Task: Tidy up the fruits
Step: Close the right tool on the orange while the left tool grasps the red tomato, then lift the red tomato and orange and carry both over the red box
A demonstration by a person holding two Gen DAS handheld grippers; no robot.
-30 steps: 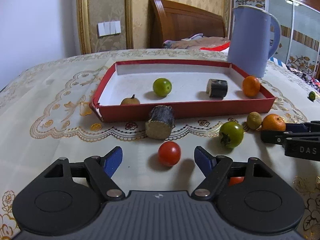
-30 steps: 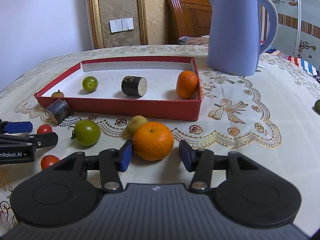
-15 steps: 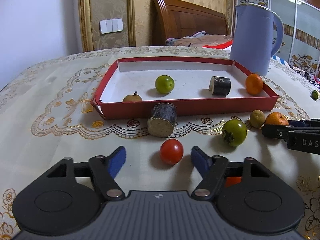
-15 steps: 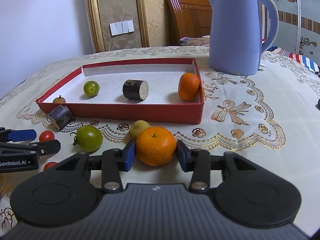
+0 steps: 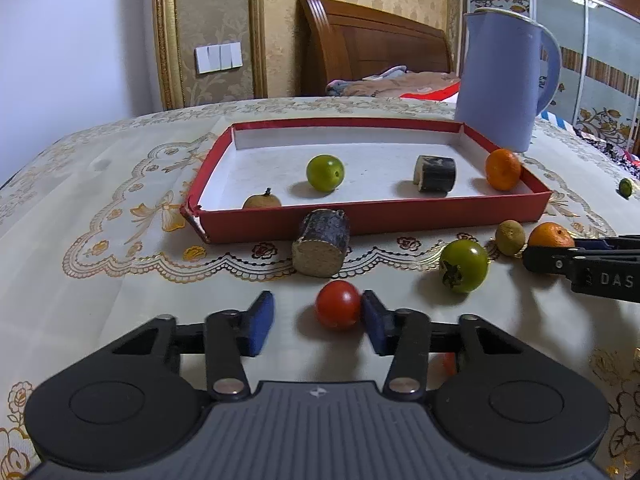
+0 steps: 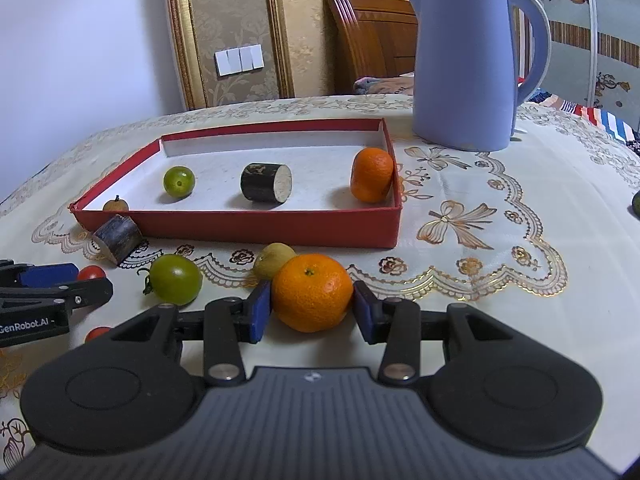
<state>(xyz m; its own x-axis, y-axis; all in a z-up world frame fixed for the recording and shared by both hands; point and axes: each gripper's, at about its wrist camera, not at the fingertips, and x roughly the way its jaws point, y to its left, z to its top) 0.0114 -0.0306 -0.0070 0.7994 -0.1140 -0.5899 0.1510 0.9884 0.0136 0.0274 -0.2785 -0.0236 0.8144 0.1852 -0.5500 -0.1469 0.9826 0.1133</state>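
Observation:
My left gripper (image 5: 316, 320) is partly closed around a red cherry tomato (image 5: 338, 304) on the tablecloth; its right pad touches the tomato, the left pad stands apart. My right gripper (image 6: 312, 308) is shut on an orange mandarin (image 6: 312, 297) resting on the cloth. The red tray (image 5: 400, 216) holds a green fruit (image 5: 325, 172), a dark sugarcane piece (image 5: 435, 173), a mandarin (image 5: 503, 169) and a small brown fruit (image 5: 262, 201). The tray (image 6: 256, 226) also shows in the right wrist view.
In front of the tray lie a sugarcane piece (image 5: 322, 248), a green tomato (image 5: 464, 266) and a small yellowish fruit (image 5: 510, 232). A blue kettle (image 6: 468, 60) stands right of the tray. A small green fruit (image 5: 625, 187) lies far right. Another red tomato (image 6: 96, 334) lies near left.
My right gripper closed on the mandarin. My left gripper moved up to the red tomato and narrowed until its right pad touched it.

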